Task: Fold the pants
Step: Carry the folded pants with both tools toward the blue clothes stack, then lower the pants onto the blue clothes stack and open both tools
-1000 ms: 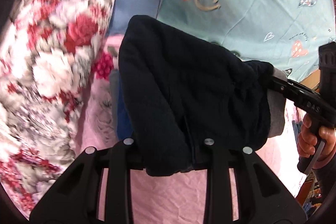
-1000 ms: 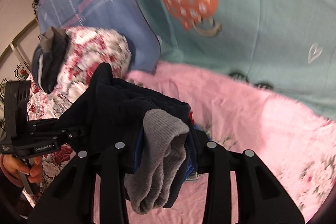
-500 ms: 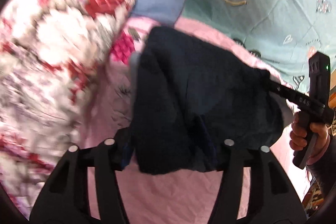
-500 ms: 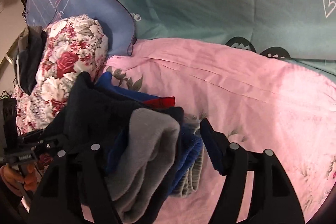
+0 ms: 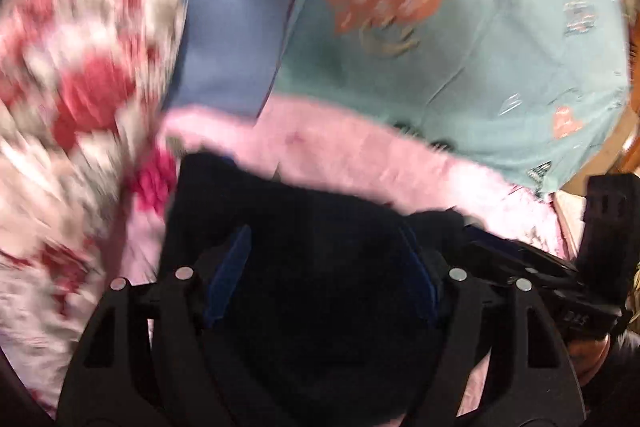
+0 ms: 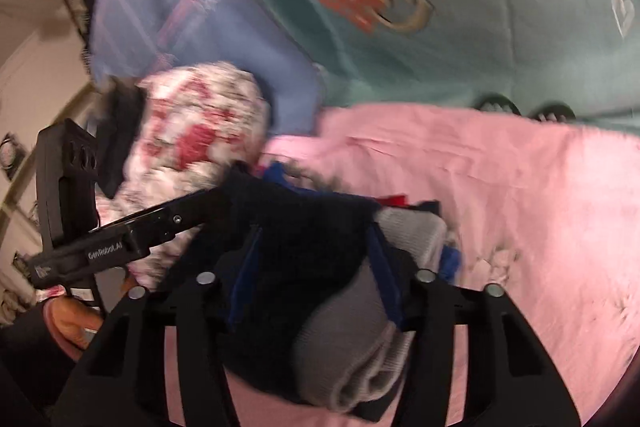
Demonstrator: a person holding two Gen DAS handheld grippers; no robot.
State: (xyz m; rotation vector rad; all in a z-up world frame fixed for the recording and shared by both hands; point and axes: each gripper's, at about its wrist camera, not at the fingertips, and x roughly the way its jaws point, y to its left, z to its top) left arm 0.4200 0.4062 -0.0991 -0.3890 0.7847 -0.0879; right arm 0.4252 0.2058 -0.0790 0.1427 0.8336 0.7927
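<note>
The left gripper (image 5: 320,279) had just been opening around the folded dark pants (image 5: 312,251); the right gripper (image 6: 312,267) had just been closing on them, though pad contact was unclear. The bundle lay on the pink bedspread (image 6: 520,187), apparently nearly finished, with release left. Beyond lay a teal quilt (image 6: 500,27).

Left gripper (image 5: 320,279) angled down, jaws just been opening, dark cloth between its 2 fingers. Right gripper (image 6: 316,275) same tilt, jaws just been closing around cloth.
</note>
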